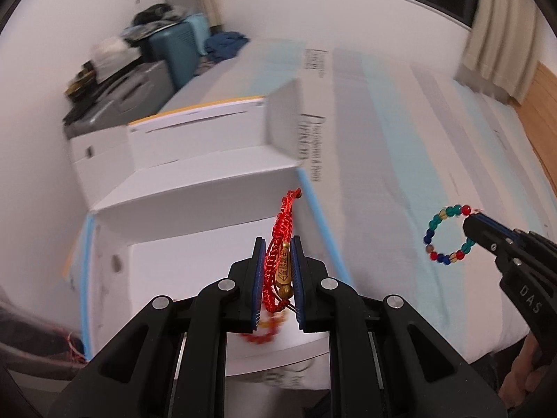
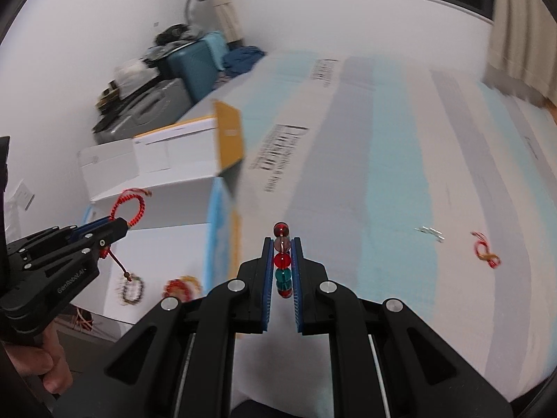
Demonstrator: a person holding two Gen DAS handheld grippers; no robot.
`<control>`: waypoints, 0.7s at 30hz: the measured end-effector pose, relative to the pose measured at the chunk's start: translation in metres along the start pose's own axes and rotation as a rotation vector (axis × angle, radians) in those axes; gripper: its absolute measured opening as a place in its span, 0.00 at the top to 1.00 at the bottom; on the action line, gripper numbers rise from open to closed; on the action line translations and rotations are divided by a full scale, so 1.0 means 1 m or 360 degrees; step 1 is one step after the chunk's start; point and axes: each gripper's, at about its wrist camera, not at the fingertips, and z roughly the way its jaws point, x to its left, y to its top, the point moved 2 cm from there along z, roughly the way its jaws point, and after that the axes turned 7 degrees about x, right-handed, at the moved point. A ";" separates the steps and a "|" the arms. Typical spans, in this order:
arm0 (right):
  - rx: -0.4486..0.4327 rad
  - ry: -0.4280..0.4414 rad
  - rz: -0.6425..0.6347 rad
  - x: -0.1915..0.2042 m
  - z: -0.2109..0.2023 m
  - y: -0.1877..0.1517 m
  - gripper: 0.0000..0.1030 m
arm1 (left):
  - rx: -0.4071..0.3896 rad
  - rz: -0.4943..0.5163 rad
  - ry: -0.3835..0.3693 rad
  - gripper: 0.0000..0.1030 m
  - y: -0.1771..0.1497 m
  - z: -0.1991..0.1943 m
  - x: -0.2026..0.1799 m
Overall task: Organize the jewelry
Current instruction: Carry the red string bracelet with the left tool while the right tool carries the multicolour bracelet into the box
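Note:
My left gripper (image 1: 277, 244) is shut on a red braided cord bracelet (image 1: 278, 244) with a gold charm, held above the open white box (image 1: 174, 254). It also shows in the right wrist view (image 2: 130, 205). My right gripper (image 2: 282, 244) is shut on a multicoloured bead bracelet (image 2: 282, 261), held above the striped bed; the bracelet shows as a ring in the left wrist view (image 1: 449, 233). Inside the box lie a dark bead bracelet (image 2: 132, 289) and a red and yellow bracelet (image 2: 182, 287).
On the striped bed sheet (image 2: 400, 209) lie a red and gold string piece (image 2: 485, 252) and a small silver item (image 2: 431, 233). A second white box (image 1: 195, 136) stands behind the first. Suitcases (image 1: 174, 48) and clutter stand by the far wall.

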 end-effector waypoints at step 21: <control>0.0304 0.0151 -0.0279 0.166 0.093 -0.014 0.91 | 0.0254 -0.0278 0.0119 0.87 -0.059 0.049 0.148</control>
